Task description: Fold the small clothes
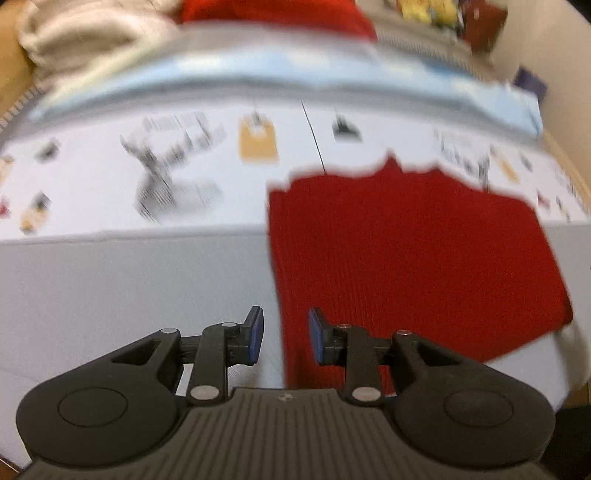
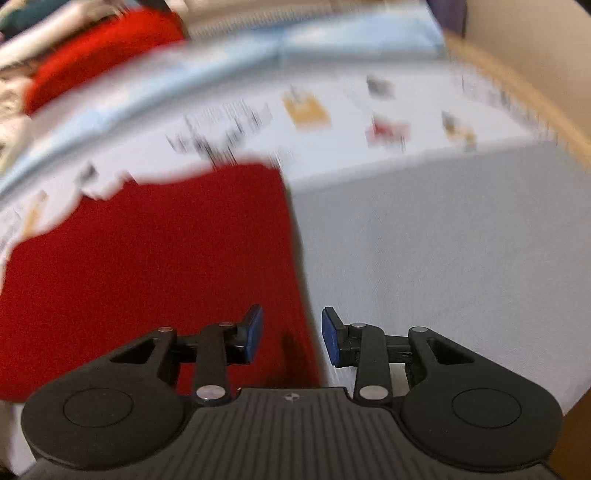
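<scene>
A red knitted garment (image 1: 406, 258) lies flat as a rough rectangle on a pale grey surface (image 1: 129, 288). In the left wrist view its left edge runs down between the jaws of my left gripper (image 1: 286, 328). That gripper hovers above the edge, open, its blue pads (image 1: 256, 332) touching nothing. In the right wrist view the same red garment (image 2: 147, 277) fills the left half. Its right edge passes under my right gripper (image 2: 291, 332), which is also open with nothing pinched. Both views are blurred.
Beyond the garment lies a white sheet printed with small pictures (image 1: 184, 158), then a pale blue strip (image 1: 258, 77). Another red cloth (image 1: 277, 14) and a cream fluffy cloth (image 1: 85, 33) sit at the back. A wooden edge (image 2: 517, 85) borders the right side.
</scene>
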Motion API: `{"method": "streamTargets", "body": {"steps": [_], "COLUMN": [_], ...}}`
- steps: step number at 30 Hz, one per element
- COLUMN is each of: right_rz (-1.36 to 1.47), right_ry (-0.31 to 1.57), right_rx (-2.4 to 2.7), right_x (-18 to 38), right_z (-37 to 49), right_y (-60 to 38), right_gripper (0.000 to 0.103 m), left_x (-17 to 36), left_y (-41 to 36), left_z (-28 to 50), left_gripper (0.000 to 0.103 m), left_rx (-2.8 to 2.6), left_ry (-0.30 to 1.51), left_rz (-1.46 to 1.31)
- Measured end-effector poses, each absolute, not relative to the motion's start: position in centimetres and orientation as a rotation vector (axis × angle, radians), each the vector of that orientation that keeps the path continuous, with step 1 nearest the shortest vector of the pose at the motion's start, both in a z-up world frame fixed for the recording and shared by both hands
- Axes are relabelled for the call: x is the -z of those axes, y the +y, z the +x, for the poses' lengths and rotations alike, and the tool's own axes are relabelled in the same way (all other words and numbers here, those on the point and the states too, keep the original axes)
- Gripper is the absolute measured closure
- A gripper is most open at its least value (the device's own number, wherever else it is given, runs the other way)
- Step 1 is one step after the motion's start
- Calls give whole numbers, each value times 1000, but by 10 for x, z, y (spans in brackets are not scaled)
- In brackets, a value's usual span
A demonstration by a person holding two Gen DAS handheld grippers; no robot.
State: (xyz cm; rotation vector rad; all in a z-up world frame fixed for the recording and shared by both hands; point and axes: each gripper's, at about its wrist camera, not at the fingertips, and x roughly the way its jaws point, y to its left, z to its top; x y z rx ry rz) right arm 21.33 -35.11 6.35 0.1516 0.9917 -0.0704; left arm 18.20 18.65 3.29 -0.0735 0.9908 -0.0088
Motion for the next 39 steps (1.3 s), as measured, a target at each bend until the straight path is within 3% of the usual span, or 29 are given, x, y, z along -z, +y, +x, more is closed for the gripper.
{"method": "streamTargets", "body": {"steps": [4, 7, 10, 12, 14, 18, 33, 35, 39], "right_rz": [146, 138, 123, 152, 137, 88, -36, -62, -133], "right_ry": [851, 783, 806, 806, 794, 819, 904, 902, 865], "right_rx": [-25, -98, -136, -141, -168, -195, -402, -439, -553], "right_x": [-107, -116, -102, -98, -98, -85, -44, -39, -33], "right_z": [198, 182, 173, 175, 177, 180, 174, 170, 157], "right_y": [-319, -290, -263, -247, -227, -178, -38, -25, 7], "right_gripper": [64, 64, 65, 73, 91, 94, 89, 77, 63], "left_x": [-76, -77, -72, -78, -75, -67, -53, -53, -52], "left_y": [195, 209, 222, 232, 243, 260, 298, 301, 304], "left_z": [143, 111, 102, 96, 96, 98, 86, 85, 84], "left_gripper": [60, 59, 61, 60, 60, 60, 60, 59, 59], "left_rx": [-20, -67, -157, -174, -197, -230, -274, -278, -284], "left_ry": [861, 788, 841, 798, 820, 889, 913, 914, 921], "left_rz": [-80, -148, -154, -175, -191, -202, -227, -238, -249]}}
